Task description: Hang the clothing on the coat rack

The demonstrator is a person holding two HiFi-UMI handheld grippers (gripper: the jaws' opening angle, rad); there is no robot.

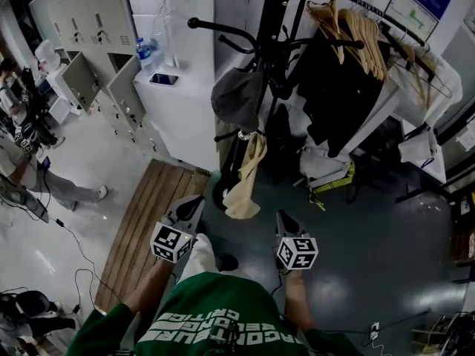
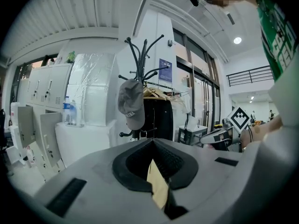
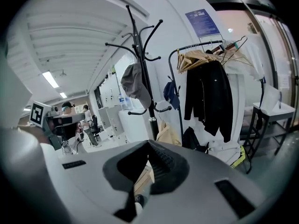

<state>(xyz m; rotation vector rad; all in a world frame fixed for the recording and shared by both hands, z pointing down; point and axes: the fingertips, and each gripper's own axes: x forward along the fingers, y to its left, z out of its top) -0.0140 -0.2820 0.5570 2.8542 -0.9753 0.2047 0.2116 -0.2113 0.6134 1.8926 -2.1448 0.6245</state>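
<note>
A black coat rack [image 1: 272, 58] stands ahead of me. A grey cap [image 1: 236, 99] hangs on one of its upper hooks. A beige garment [image 1: 249, 178] hangs from a lower hook, down to the rack's base. My left gripper [image 1: 191, 208] and right gripper [image 1: 284, 219] are low, in front of the rack and apart from the garment. Both are shut with nothing in them. In the left gripper view the cap [image 2: 131, 104] shows on the rack [image 2: 140, 62] beyond the closed jaws. In the right gripper view the cap [image 3: 135, 85] and the beige garment [image 3: 168, 133] hang on the rack [image 3: 140, 64].
A clothes rail at the right carries a black jacket [image 1: 338, 87] and wooden hangers [image 1: 356, 28]. A white cabinet [image 1: 174, 106] with a water bottle [image 1: 146, 53] is left of the rack. A wooden floor mat [image 1: 152, 213] and grey lockers [image 1: 89, 21] are further left, where a person [image 1: 30, 173] stands.
</note>
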